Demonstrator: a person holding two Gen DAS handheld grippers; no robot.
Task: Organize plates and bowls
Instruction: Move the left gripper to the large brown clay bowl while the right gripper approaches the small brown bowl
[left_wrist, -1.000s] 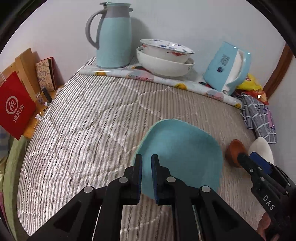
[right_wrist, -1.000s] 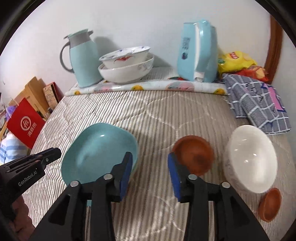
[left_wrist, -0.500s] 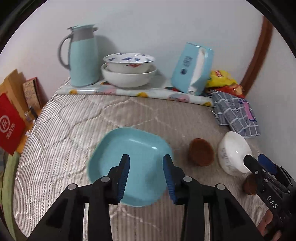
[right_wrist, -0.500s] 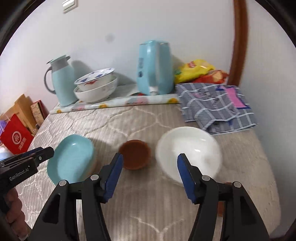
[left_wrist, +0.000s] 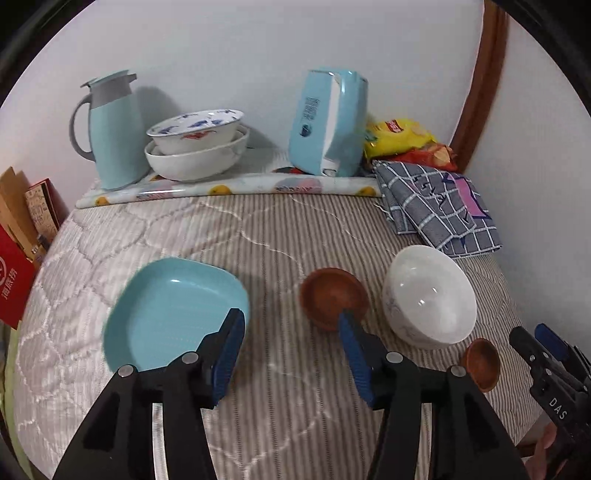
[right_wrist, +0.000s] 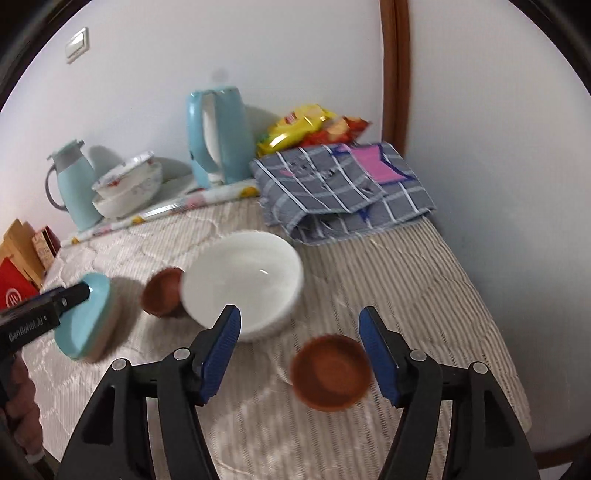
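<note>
A: Where do the dishes lie?

B: In the left wrist view the blue plate (left_wrist: 173, 314) sits flat on the striped bed (left_wrist: 280, 236), lower left of the frame. Beside it, centre frame, is the larger brown bowl (left_wrist: 332, 295), and just right of that the white bowl (left_wrist: 428, 295). The small brown bowl (left_wrist: 482, 363) lies at lower right, near the white bowl's rim.

A: And the claws?

B: The left claw (left_wrist: 291, 350) has its jaws wide apart, holding nothing; one blue pad overlaps the plate's near edge in the picture, the other the larger brown bowl's. Whether either touches, I cannot tell. The right claw (right_wrist: 299, 350) is also spread wide and empty, with the small brown bowl (right_wrist: 330, 371) between its fingers in the frame, blurred.

A: What stands further back?

B: At the top of the left wrist view, by the wall, a blue jug (left_wrist: 110, 129) stands at upper left. Right of it are two stacked bowls (left_wrist: 195, 144), then a blue tissue pack (left_wrist: 328, 122) standing upright. A yellow snack bag (left_wrist: 399, 136) and a checked cloth (left_wrist: 436, 206) fill the upper right. A red bag (left_wrist: 11, 284) shows at the left edge, off the bed.
</note>
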